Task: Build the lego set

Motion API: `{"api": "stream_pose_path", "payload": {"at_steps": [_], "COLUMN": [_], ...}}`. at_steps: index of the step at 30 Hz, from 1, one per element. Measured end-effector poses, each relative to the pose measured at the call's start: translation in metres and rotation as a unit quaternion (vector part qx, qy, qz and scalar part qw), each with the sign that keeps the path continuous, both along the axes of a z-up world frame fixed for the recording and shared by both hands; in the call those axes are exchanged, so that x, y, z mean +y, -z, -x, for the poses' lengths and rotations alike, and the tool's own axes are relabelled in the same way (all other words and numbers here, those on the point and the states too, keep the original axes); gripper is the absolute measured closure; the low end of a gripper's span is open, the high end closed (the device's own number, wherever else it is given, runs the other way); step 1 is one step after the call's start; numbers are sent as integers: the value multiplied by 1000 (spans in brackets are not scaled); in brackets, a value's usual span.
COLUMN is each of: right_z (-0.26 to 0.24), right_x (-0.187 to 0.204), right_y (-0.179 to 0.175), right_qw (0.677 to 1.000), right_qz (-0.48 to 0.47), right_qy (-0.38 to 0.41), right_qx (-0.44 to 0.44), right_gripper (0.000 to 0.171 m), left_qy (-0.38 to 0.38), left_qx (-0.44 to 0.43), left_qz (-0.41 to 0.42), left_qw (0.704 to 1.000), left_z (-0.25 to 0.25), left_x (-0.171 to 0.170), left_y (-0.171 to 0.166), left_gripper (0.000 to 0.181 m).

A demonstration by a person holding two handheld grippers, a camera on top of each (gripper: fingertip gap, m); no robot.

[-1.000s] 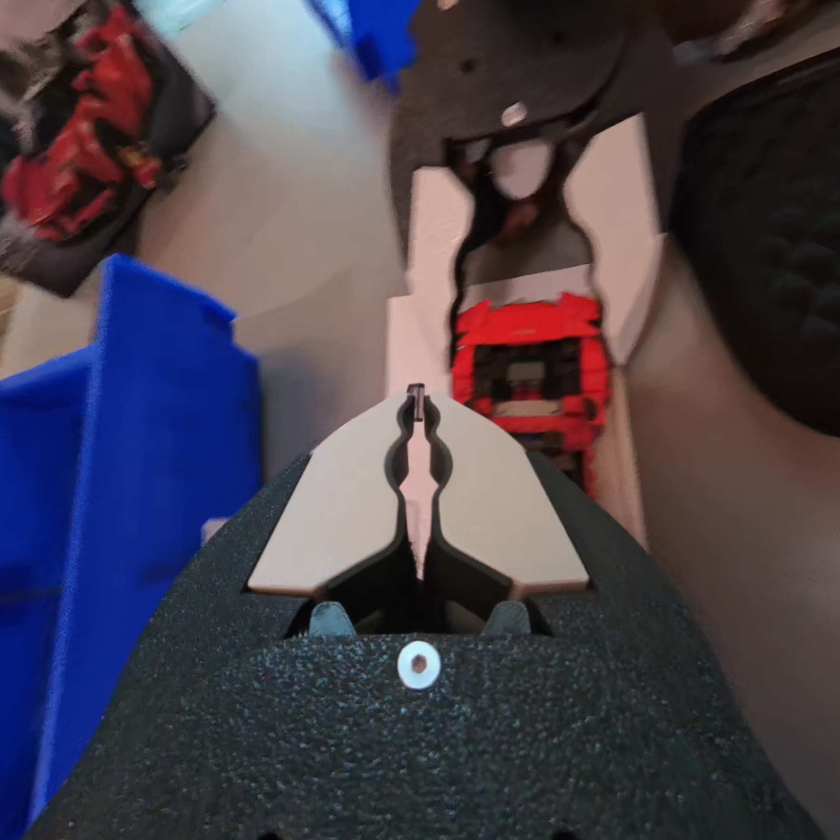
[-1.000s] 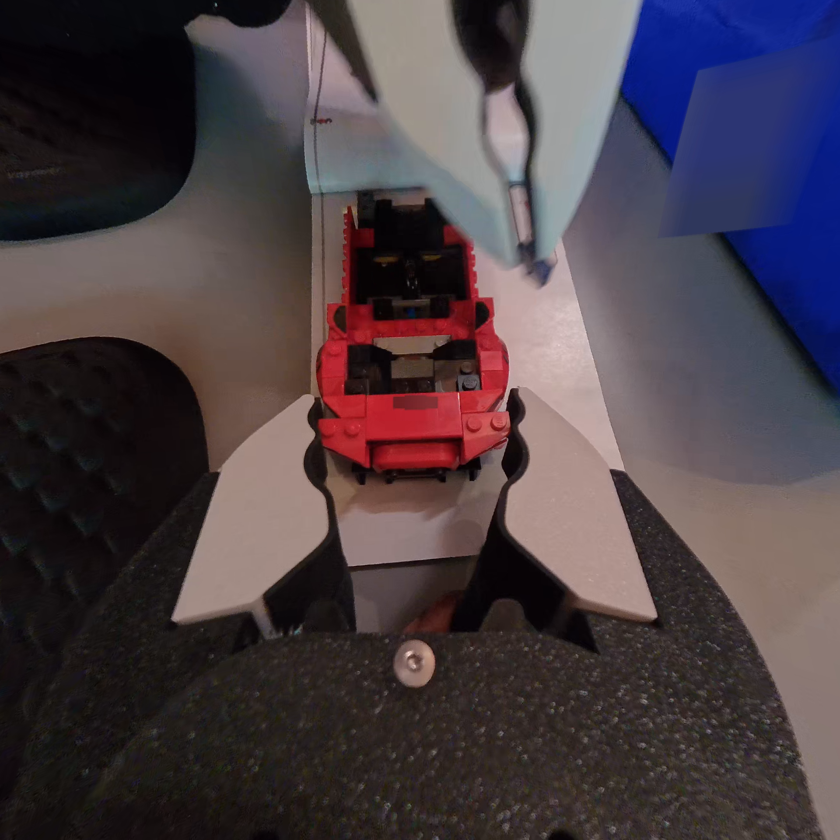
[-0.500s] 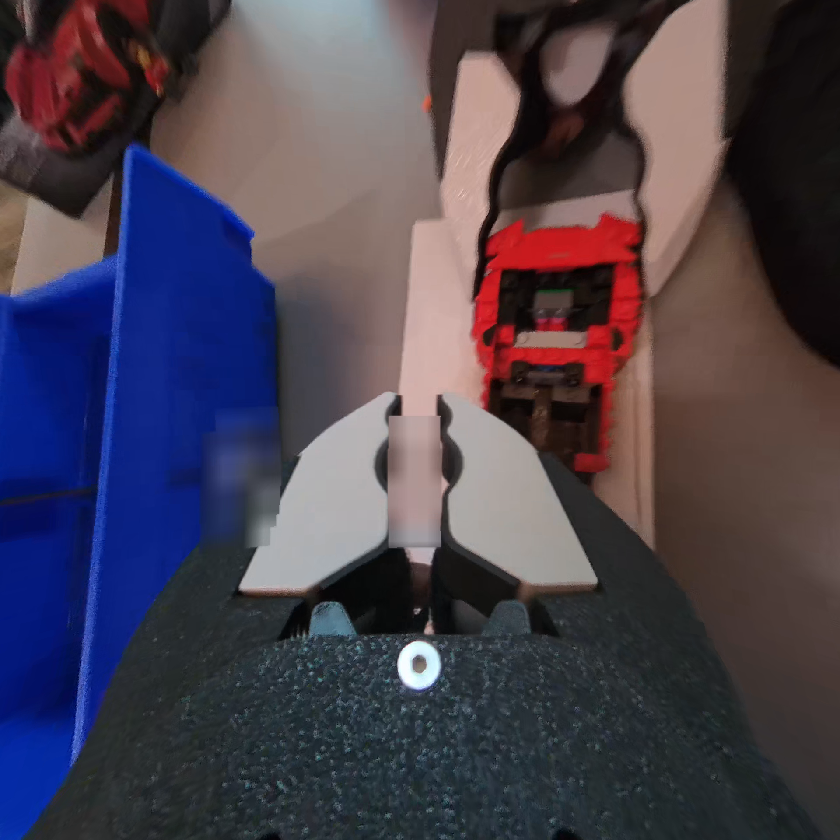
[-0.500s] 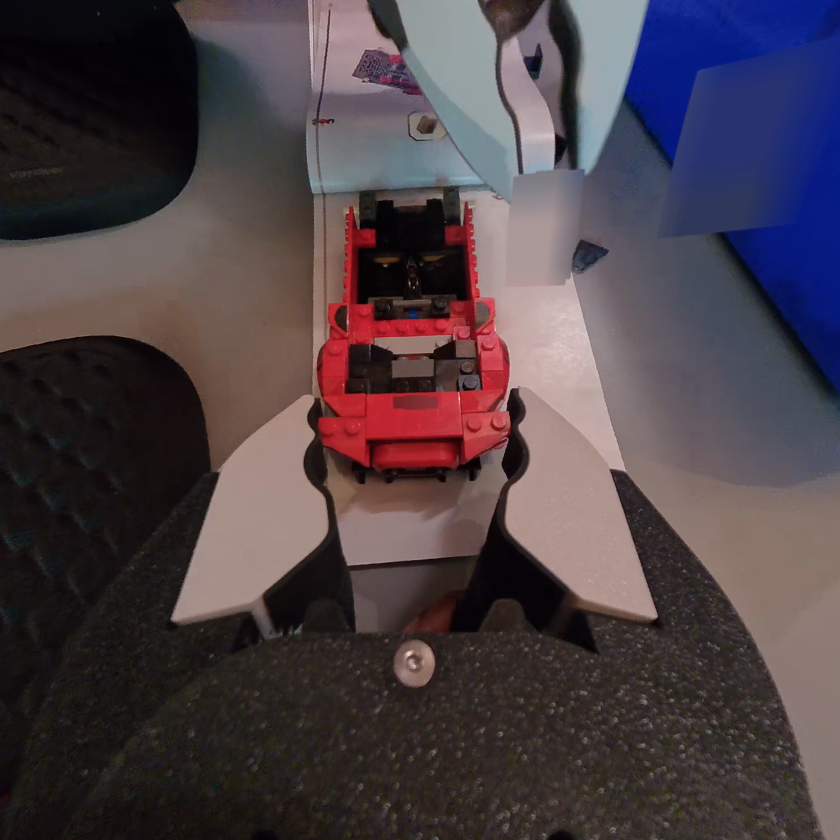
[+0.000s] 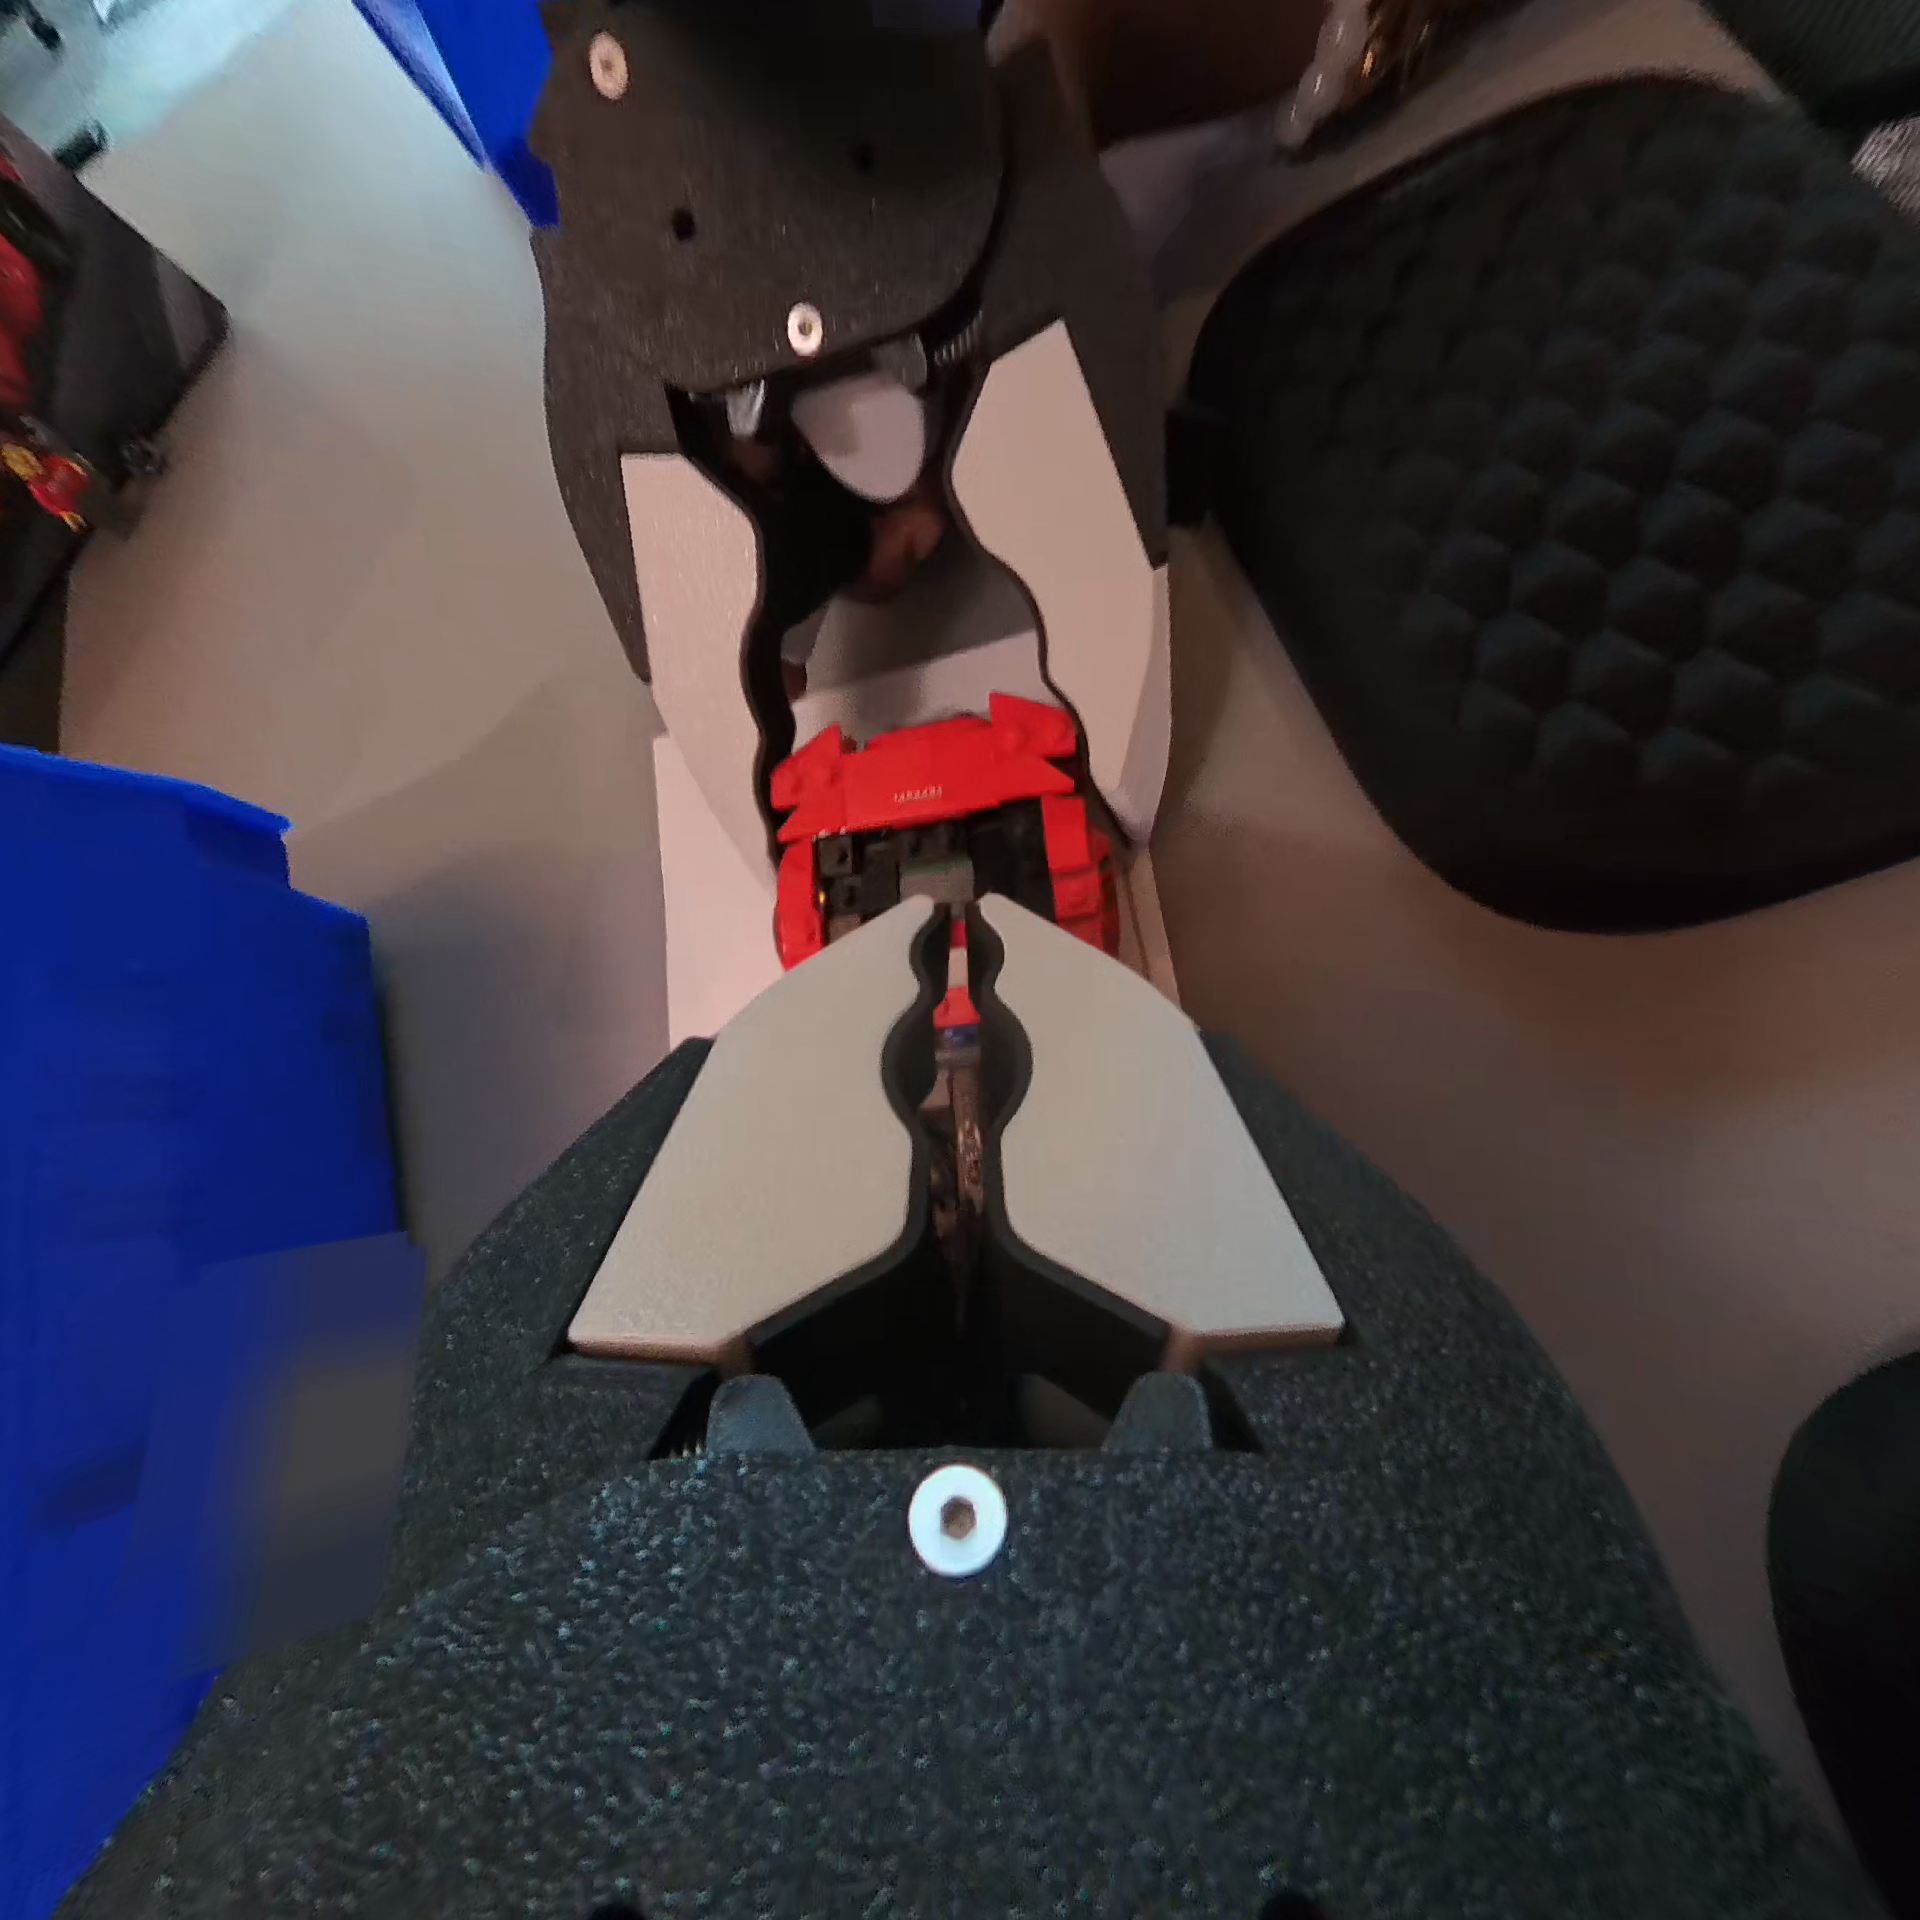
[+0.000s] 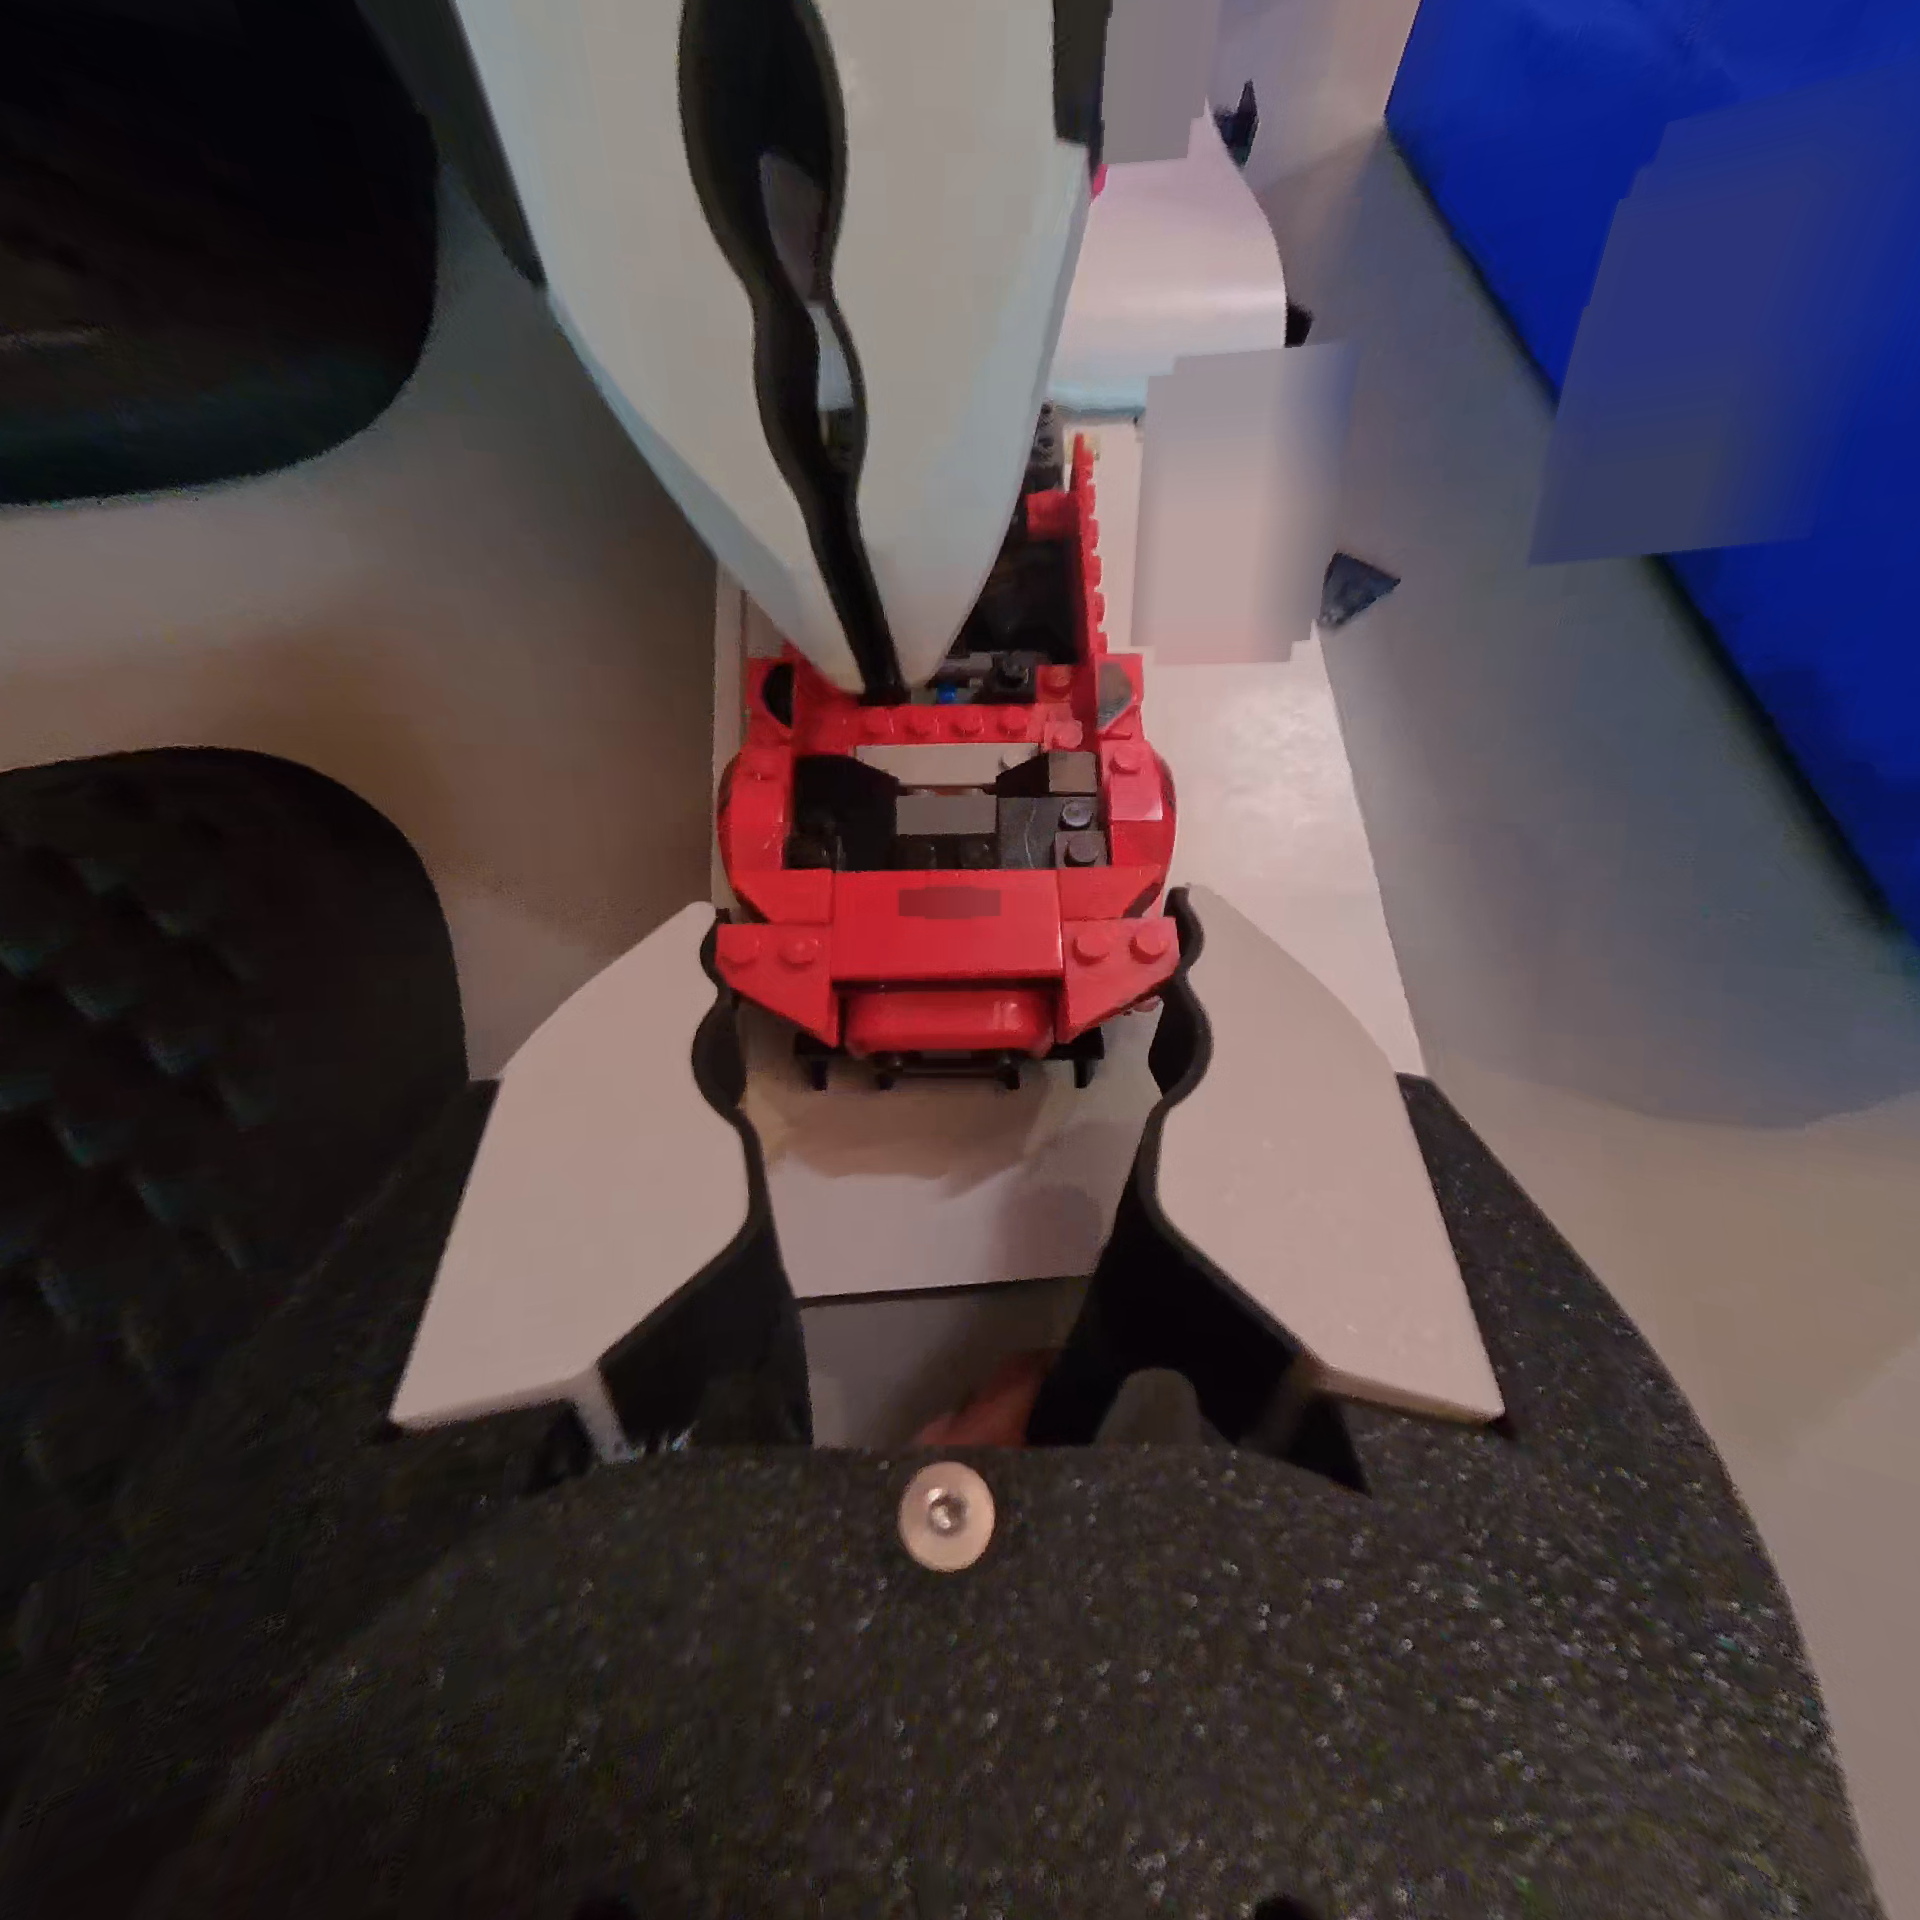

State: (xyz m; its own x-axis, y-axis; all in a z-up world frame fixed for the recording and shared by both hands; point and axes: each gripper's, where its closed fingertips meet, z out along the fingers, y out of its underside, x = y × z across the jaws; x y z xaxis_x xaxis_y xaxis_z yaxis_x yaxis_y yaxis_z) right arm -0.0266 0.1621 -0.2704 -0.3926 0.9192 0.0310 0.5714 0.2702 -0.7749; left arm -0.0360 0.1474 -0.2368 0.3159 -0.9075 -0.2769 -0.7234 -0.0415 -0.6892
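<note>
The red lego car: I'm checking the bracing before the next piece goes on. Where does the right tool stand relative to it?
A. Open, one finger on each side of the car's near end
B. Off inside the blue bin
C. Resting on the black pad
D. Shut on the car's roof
A: in the right wrist view the right tool stands open, its two fingers flanking the near end of the red lego car.

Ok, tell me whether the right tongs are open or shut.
Open: the right tongs stand wide apart, flanking the red brick car's front end; whether they touch it, cannot tell.
</note>
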Motion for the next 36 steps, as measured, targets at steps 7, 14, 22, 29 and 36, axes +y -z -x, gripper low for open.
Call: {"api": "stream_pose_path", "payload": {"at_steps": [7, 14, 22, 29, 36], "right_z": [-1, -1, -1, -2, -1], "right_x": [-2, -4, -4, -4, -4], "right_y": [2, 5, 5, 6, 6], "right_qw": [1000, 1000, 1000, 1000, 1000], "right_qz": [2, 2, 4, 7, 8], "right_qy": [-5, -8, -8, -7, -7], "right_qx": [-7, -18, -20, -23, -24], "right_gripper": [94, 94, 94, 94, 94], "left_qy": [-3, -10, -9, -13, -7], "left_qx": [-11, 2, -18, 23, -31], "left_qz": [-35, -22, -17, -22, -6], "left_qw": [999, 1000, 1000, 999, 999], "left_z": [-12, -12, -14, -7, -17], "left_x": [9, 13, 14, 16, 14], "left_y": [0, 14, 11, 15, 5], "left_gripper": [181, 181, 181, 181, 181]}}
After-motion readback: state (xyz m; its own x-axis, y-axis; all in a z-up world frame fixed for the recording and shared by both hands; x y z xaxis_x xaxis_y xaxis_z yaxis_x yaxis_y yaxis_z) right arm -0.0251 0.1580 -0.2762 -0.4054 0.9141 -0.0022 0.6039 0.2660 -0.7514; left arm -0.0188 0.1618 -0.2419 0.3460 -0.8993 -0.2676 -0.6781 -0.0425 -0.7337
